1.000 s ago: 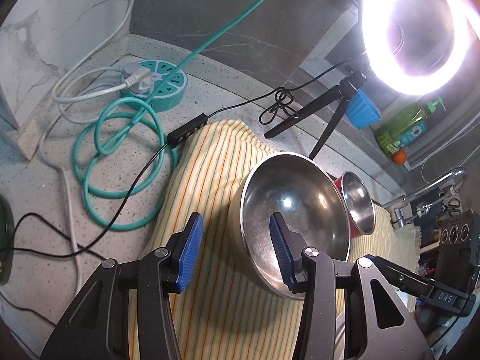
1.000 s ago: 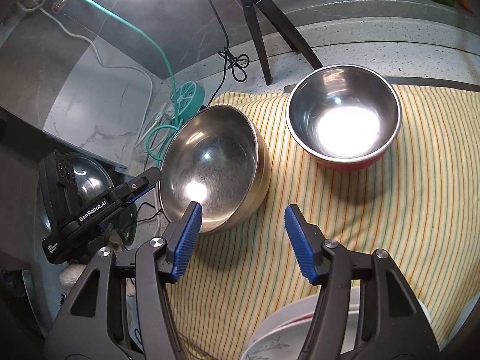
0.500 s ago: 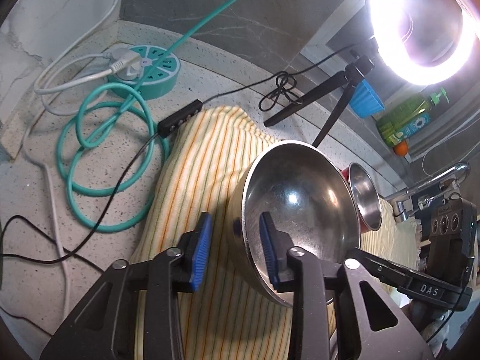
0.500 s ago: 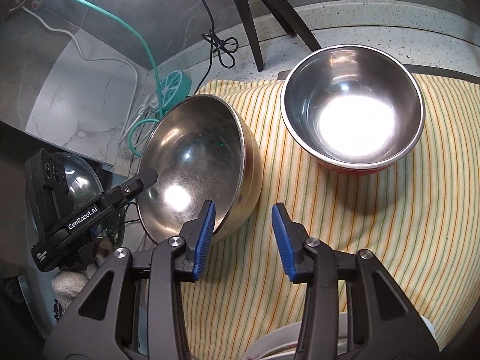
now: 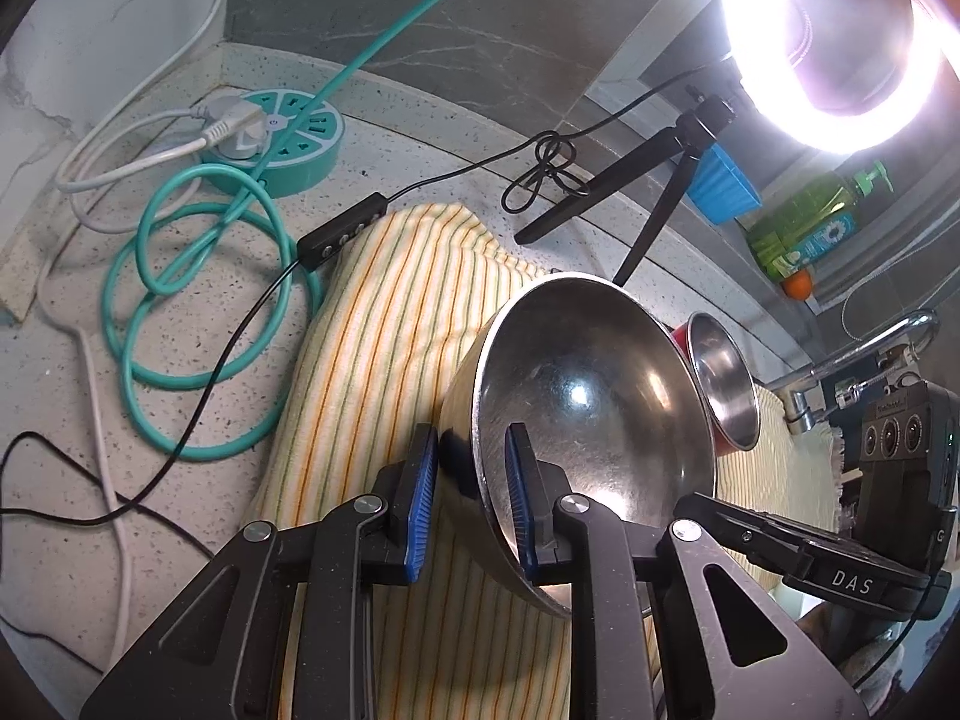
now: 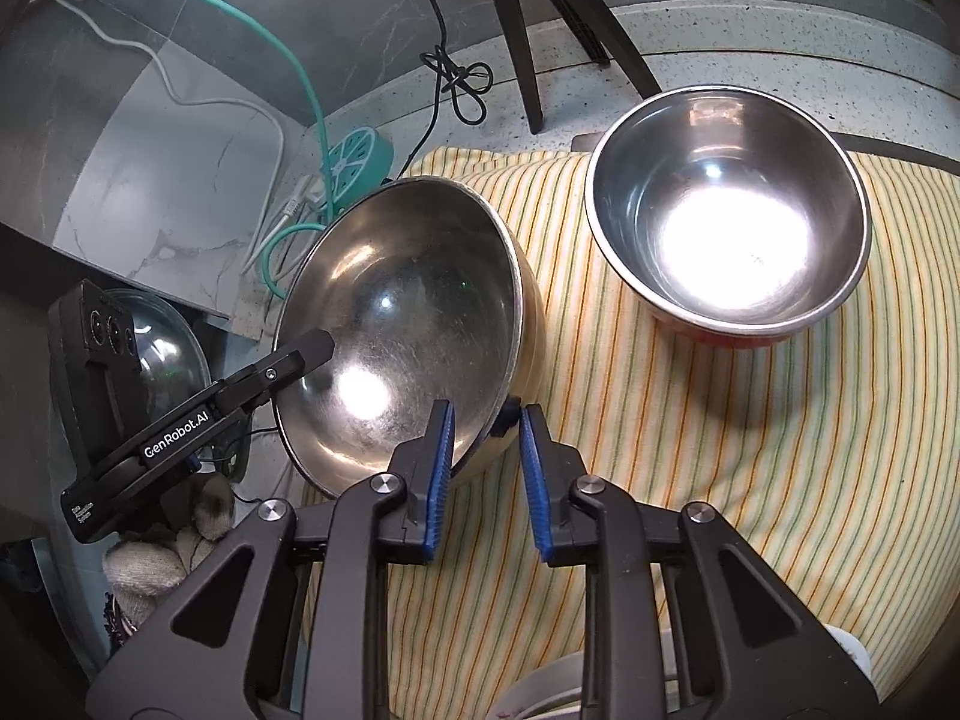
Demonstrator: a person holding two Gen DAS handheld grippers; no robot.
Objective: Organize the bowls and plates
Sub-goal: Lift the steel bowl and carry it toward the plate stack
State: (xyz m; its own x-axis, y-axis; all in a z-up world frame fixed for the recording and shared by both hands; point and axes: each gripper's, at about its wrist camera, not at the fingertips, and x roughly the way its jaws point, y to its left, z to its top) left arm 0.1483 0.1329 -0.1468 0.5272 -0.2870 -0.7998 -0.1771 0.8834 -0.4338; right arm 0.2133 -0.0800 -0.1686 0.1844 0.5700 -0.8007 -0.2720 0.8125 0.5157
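A gold steel bowl [image 5: 588,420] [image 6: 408,312] stands tilted on a yellow striped cloth [image 6: 720,450], its mouth turned toward the left gripper. My left gripper [image 5: 471,438] straddles the bowl's near rim with one blue pad inside and one on the outer wall. Its jaws are closing and the pads touch the bowl. My right gripper [image 6: 486,414] straddles the opposite rim the same way; its jaws are closing too, with the rim between the pads. A red bowl [image 6: 726,210] with a steel inside sits upright on the cloth, to the right of the gold bowl.
A white plate [image 6: 540,696] shows under the right gripper. A black tripod [image 5: 660,180] and ring light stand behind the cloth. A teal power hub [image 5: 276,144], coiled cables, a blue cup [image 5: 720,180], a green bottle [image 5: 804,228] and a faucet [image 5: 870,342] surround it.
Both grippers' jaws have narrowed from wide apart to pinching the gold bowl's rim on opposite sides. The right gripper has come a little closer to the bowl.
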